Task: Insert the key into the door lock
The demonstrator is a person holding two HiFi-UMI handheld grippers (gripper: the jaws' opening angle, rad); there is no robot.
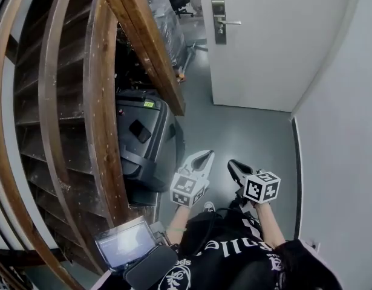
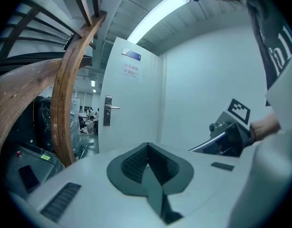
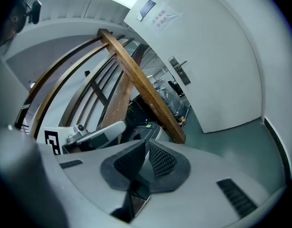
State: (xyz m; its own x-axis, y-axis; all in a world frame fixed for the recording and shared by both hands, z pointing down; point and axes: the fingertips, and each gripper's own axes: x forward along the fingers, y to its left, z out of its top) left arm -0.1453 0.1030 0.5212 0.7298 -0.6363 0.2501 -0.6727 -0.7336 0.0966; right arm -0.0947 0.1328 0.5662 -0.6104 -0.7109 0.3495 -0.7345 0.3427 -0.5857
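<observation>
The white door (image 1: pixel 276 47) stands ahead across the grey floor. It carries a metal lock plate (image 1: pixel 219 23) with a lever handle (image 1: pixel 231 23). The lock plate also shows in the left gripper view (image 2: pixel 107 111) and the right gripper view (image 3: pixel 178 71), small and distant. My left gripper (image 1: pixel 205 154) (image 2: pixel 146 147) and right gripper (image 1: pixel 232 164) (image 3: pixel 146 143) are side by side, low and well short of the door. Both point toward the door with their jaws together. I see no key in any view. A pale sliver lies between the right pads; I cannot tell what it is.
A wooden staircase with a slanted stringer (image 1: pixel 146 41) fills the left side. A black machine (image 1: pixel 143 139) sits under it, close to my left gripper. A white wall (image 1: pixel 343 150) runs along the right. Beyond the door's left edge, an open room with chairs is visible.
</observation>
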